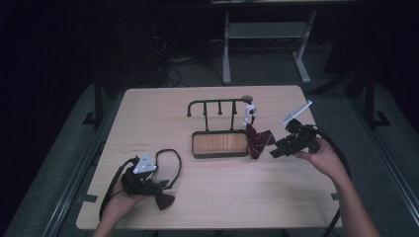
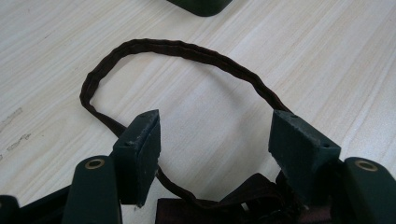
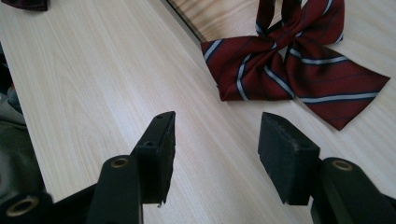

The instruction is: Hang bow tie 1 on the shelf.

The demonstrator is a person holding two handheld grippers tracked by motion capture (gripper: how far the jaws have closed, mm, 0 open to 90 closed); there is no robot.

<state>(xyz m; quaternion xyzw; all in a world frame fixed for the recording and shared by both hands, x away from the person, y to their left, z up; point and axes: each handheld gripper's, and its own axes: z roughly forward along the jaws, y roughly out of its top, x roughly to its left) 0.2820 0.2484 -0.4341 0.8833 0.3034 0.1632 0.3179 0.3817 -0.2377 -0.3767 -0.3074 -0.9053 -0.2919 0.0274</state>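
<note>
In the high view I have my right gripper [image 1: 277, 151] at the right of centre, held just to the right of the striped red bow tie [image 1: 258, 140], which hangs from the right end of the dark hook rack [image 1: 217, 103] and touches the table [image 1: 148, 113] beside the rack's wooden-floored tray [image 1: 220, 143]. In the right gripper view the jaws stand wide apart over bare table with nothing between them, and the striped bow tie [image 3: 299, 65] lies in the upper right of the frame, just beyond the pads (close, but not touching them).

My left gripper [image 1: 143, 180] sits in the lower left of the high view, resting on a dark bow tie [image 1: 163, 200] whose thin neck strap [image 1: 174, 160] loops out toward the centre of the table. In the left gripper view those jaws are also wide, and the strap [image 2: 187, 49] arcs across the upper half of the frame, its two ends running in past the pads [image 2: 142, 149] toward the dark cloth at the bottom edge. I cannot tell whether the pads touch the strap; they do not press on it.
</note>
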